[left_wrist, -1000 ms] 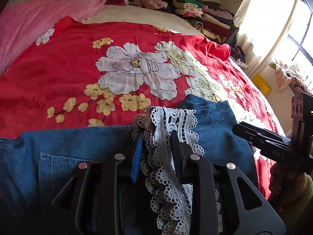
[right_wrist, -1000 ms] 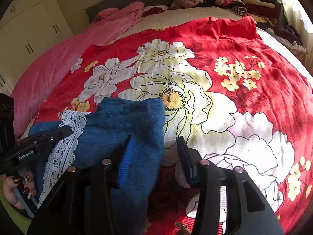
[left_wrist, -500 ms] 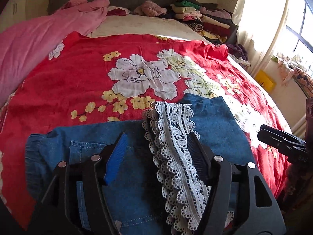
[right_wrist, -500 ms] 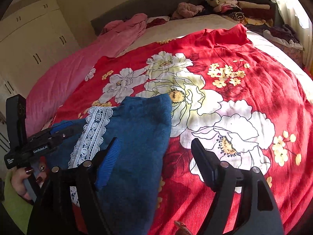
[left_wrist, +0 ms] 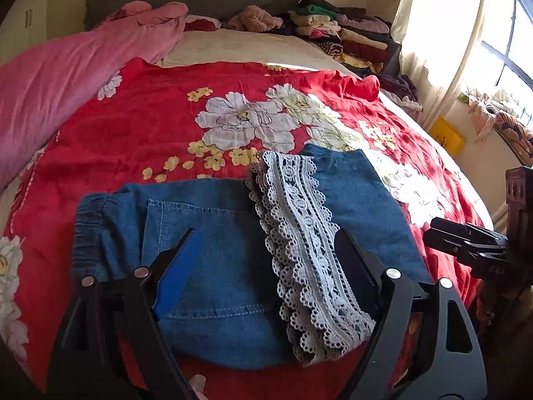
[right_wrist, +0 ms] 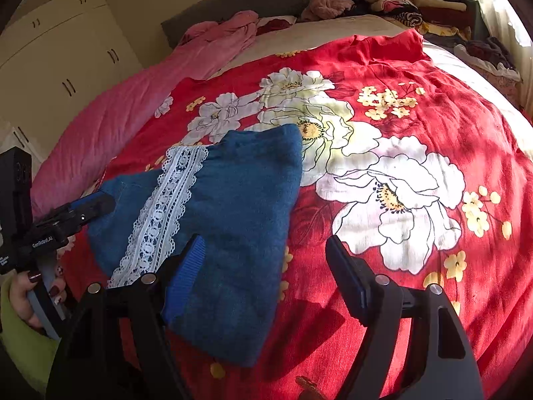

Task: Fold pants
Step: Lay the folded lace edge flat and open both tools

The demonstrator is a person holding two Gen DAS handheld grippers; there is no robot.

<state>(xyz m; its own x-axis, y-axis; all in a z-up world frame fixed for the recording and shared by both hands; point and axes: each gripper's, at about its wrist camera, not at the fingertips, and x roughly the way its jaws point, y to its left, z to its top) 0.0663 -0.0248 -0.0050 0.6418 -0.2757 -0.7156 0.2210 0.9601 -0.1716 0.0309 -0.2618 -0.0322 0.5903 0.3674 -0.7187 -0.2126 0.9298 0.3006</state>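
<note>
In the left wrist view we hold the left gripper (left_wrist: pixel 266 260) low in the frame, its jaws spreading wider at this moment and gripping nothing; the denim and the lace show between the fingers, but the pads press on neither. The pants (left_wrist: pixel 213 253), blue denim, lie folded on the red floral bedspread (left_wrist: pixel 140 126), filling the lower middle of the picture. Their elastic waistband sits at lower left, a stitched back pocket at the centre, and a white lace trim (left_wrist: pixel 299 243) runs from the middle down toward lower right across the fold. At the right edge the right gripper (left_wrist: pixel 466 243) comes in dark from the side; from here we cannot tell how its jaws stand. A pink blanket (left_wrist: pixel 66 76) covers the upper left, and a pile of folded clothes (left_wrist: pixel 339 33) sits at the upper right beside the bright window.

In the right wrist view our right gripper (right_wrist: pixel 266 263) stands spread wide with nothing pinched. Its left finger overlaps the edge of the pants (right_wrist: pixel 240 220), which lie left of centre; its right finger is over bare bedspread (right_wrist: pixel 433 106). The lace (right_wrist: pixel 166 206) crosses the denim diagonally. At the left edge the left gripper (right_wrist: pixel 80 210) is held by a hand (right_wrist: pixel 30 293) with dark painted nails.
</note>
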